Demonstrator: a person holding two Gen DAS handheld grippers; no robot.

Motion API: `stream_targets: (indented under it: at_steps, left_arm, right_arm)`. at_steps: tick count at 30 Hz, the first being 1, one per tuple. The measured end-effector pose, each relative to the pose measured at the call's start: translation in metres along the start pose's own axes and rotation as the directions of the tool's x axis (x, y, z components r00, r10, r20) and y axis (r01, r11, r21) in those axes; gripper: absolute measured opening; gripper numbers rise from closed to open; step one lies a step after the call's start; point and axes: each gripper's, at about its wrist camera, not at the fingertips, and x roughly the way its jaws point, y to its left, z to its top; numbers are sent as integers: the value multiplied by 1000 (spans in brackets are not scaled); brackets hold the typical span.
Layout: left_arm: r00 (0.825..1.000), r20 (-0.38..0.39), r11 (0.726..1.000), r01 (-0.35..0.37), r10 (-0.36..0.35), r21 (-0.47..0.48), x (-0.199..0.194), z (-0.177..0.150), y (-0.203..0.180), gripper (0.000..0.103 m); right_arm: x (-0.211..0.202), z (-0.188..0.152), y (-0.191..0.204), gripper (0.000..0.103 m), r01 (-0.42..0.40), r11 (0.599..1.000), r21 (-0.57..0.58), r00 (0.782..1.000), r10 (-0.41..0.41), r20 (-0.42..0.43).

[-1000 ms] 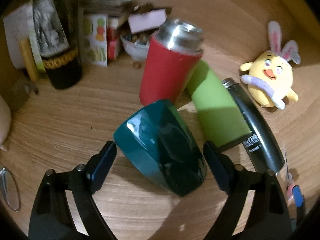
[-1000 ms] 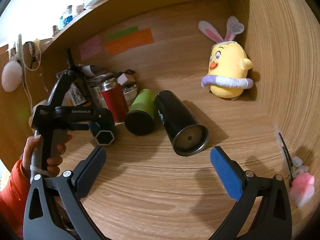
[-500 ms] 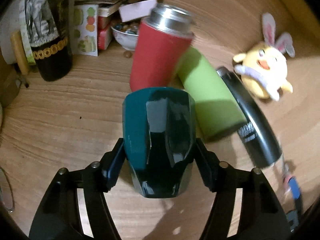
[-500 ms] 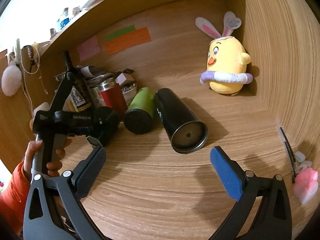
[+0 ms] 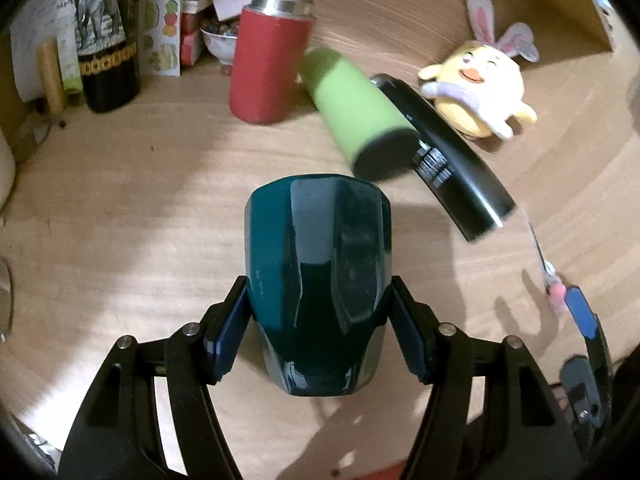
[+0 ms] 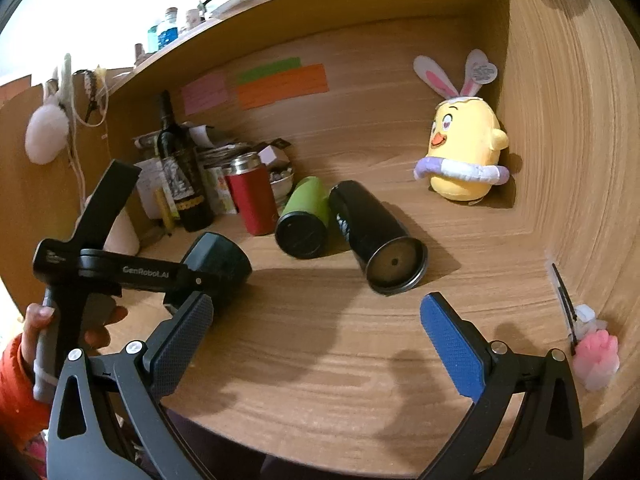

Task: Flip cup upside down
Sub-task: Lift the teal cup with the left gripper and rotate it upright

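Note:
A dark teal faceted cup [image 5: 318, 276] is clamped between the pads of my left gripper [image 5: 319, 332], held off the wooden desk [image 5: 120, 208] and pointing away from the camera. The right wrist view shows the same cup [image 6: 218, 260] in the left gripper, tilted above the desk at the left. My right gripper [image 6: 316, 340] is open and empty, over the front of the desk [image 6: 320, 380].
A red tumbler [image 5: 268, 56] stands behind. A green tumbler [image 5: 360, 120] and a black tumbler [image 5: 448, 160] lie on their sides. A yellow plush chick [image 5: 480, 84] sits at the right. A dark bottle [image 5: 108, 40], a bowl and boxes crowd the back left.
My left gripper closed on the teal cup, which lay on its side, and lifted it away from the red tumbler. My right gripper stayed open and nearly still.

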Motion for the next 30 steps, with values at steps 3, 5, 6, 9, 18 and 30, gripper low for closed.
stream_targets:
  at_steps: [3, 5, 6, 9, 18, 30]
  left_arm:
    - [1000, -5, 1000, 22, -22, 3, -6, -15, -8, 66]
    - [999, -13, 999, 41, -41, 2, -10, -25, -11, 66]
    - [999, -17, 999, 48, -48, 4, -12, -28, -12, 66]
    - [998, -20, 998, 54, -54, 9, -15, -33, -15, 66]
    - [999, 30, 997, 26, -29, 79, -31, -34, -18, 70]
    - [970, 221, 988, -125, 102, 90, -82, -52, 25, 81]
  right_arm:
    - [-5, -4, 3, 103, 0, 1000, -13, 1000, 0, -4]
    - [-8, -6, 6, 103, 6, 1000, -25, 1000, -6, -2]
    - [-9, -6, 6, 103, 6, 1000, -29, 1000, -6, 0]
    - [-13, -7, 10, 103, 1, 999, -37, 1000, -1, 7]
    - [-16, -8, 28, 103, -1, 994, -108, 1000, 4, 24]
    - [12, -19, 67, 103, -125, 977, -174, 991, 116, -63]
